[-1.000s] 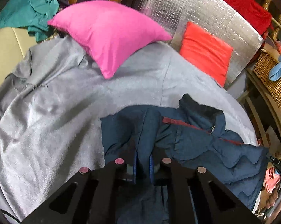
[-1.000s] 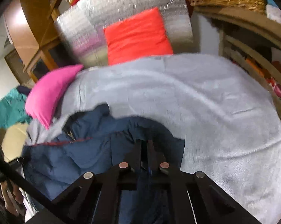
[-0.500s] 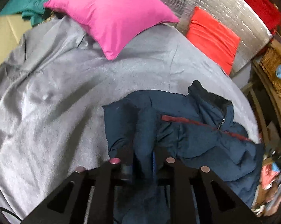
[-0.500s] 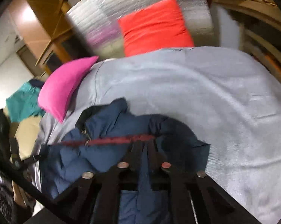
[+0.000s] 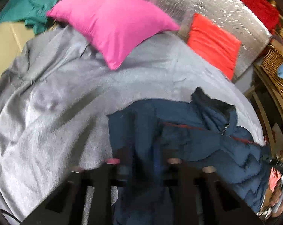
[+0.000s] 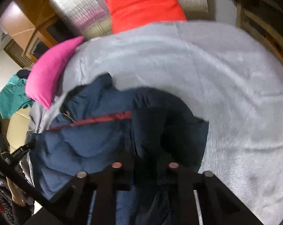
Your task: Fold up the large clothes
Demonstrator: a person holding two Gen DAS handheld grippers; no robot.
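A navy puffer jacket with a dark red zipper strip lies crumpled on the grey blanket of a bed. My left gripper is shut on a fold of the jacket at its left edge and holds it up. In the right wrist view the same jacket spreads to the left. My right gripper is shut on a dark fold of it near the right edge. Both views are motion-blurred.
A pink pillow and a red cushion lean at the head of the bed against a silver quilted board. A teal garment lies at the far left. A wicker basket stands on wooden shelves at the right.
Both grippers have moved forward over the bed, carrying the jacket's edges with them. More of the jacket now lies on the blanket. Both stay shut on the fabric.
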